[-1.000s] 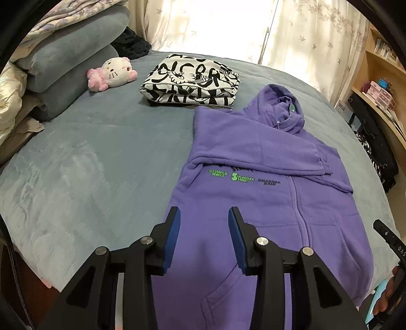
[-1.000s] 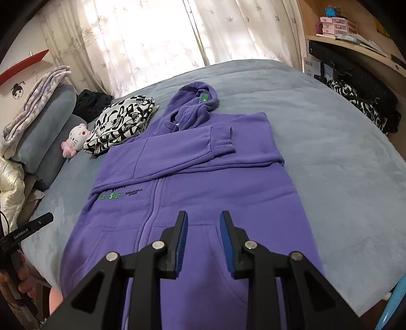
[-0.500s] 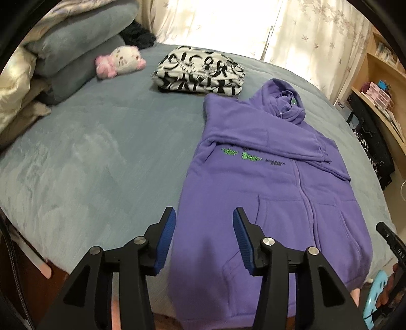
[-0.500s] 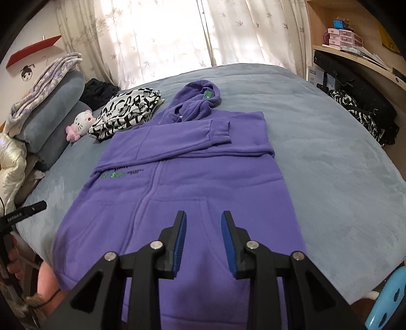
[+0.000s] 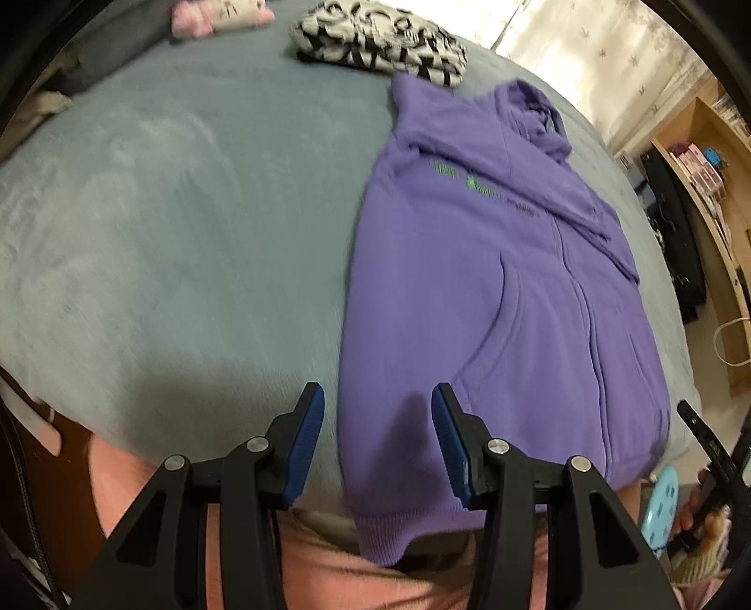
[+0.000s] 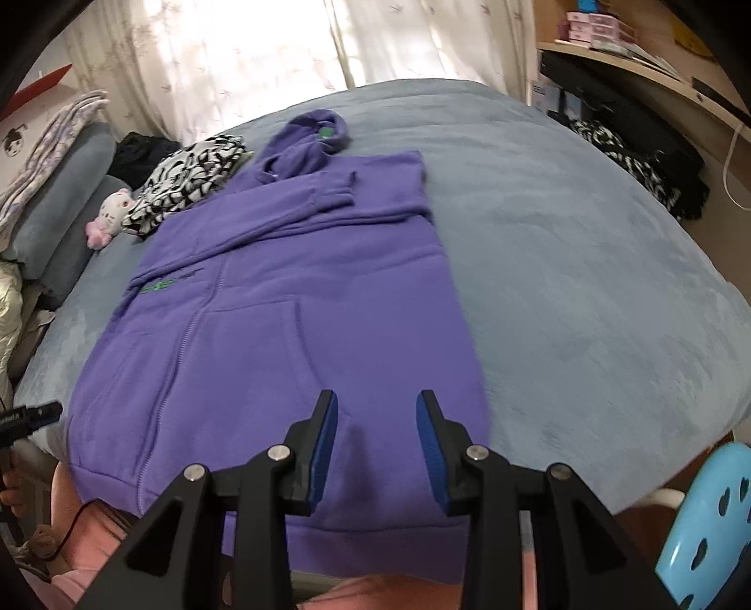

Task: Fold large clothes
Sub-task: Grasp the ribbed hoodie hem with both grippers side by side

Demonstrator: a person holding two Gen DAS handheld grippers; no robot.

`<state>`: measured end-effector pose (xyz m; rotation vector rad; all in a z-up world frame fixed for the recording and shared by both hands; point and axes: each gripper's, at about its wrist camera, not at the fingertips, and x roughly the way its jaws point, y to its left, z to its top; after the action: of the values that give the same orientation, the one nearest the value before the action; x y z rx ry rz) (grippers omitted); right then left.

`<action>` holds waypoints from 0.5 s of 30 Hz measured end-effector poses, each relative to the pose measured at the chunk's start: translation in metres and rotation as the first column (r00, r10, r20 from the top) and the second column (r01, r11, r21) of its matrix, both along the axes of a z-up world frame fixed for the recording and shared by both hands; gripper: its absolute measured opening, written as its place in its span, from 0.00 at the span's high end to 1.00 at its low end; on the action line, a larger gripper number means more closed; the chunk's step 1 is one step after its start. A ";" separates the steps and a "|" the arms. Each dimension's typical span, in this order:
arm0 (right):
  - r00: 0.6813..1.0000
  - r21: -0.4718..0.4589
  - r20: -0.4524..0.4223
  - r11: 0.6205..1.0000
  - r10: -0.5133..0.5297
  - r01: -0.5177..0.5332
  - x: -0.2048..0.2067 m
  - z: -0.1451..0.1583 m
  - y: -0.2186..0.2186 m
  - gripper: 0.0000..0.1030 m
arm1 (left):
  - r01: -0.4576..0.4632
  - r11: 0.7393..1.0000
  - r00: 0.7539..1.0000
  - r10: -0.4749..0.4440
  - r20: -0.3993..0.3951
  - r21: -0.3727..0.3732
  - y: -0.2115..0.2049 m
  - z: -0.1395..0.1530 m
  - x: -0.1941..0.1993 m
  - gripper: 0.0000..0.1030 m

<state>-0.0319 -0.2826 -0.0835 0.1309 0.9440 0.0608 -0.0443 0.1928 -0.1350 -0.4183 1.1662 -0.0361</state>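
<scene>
A purple hoodie (image 6: pixel 291 300) lay face up on a grey-blue bed (image 6: pixel 586 263), its hem hanging slightly over the near edge, as a person stood over it with a gripper in each hand. Both sleeves had already been folded in across the chest, one cuff (image 6: pixel 340 187) resting near the hood (image 6: pixel 310 136), so the garment formed a long, narrow rectangle. The lengthwise folds, bringing the hem up toward the hood, appeared not yet done.

The left gripper (image 5: pixel 378 436) hovered over the hem's left corner, its jaws parted and empty, the hoodie's side edge running between them but untouched by the pads. The right gripper (image 6: pixel 375 438) hung above the hem near the right corner, likewise parted and holding nothing; the fabric beneath it lay flat and unpinched. Both sets of jaws pointed steeply down, which suggested a two-handed pinch of the hem as the step in hand.

A folded black-and-white garment (image 5: pixel 380 42) sat beyond the hood near the pillows (image 6: pixel 61 211), seemingly one finished item. A small plush toy (image 6: pixel 110 218) lay beside it. By that reading, the hoodie was roughly halfway folded, with the hem fold and any final tidying left.
</scene>
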 end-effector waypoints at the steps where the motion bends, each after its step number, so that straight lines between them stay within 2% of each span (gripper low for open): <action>1: 1.000 -0.002 -0.009 1.000 -0.009 0.009 -0.001 -0.002 -0.006 0.66 | 0.008 1.000 1.000 -0.008 -0.008 -0.016 -0.001 -0.004 -0.001 0.55; 8: 0.997 0.028 -0.053 0.997 -0.064 0.066 -0.010 -0.012 -0.042 0.66 | 0.077 0.991 0.997 -0.079 -0.020 -0.111 -0.005 -0.025 -0.005 0.54; 15: 0.987 0.153 -0.136 0.983 -0.081 0.101 -0.013 -0.034 -0.067 0.66 | 0.054 0.965 0.998 -0.059 -0.015 -0.256 0.009 -0.046 -0.004 0.48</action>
<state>-0.0446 -0.3492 -0.1173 0.3294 1.0611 0.0435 -0.0483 0.2013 -0.1812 -0.6146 1.1999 -0.2344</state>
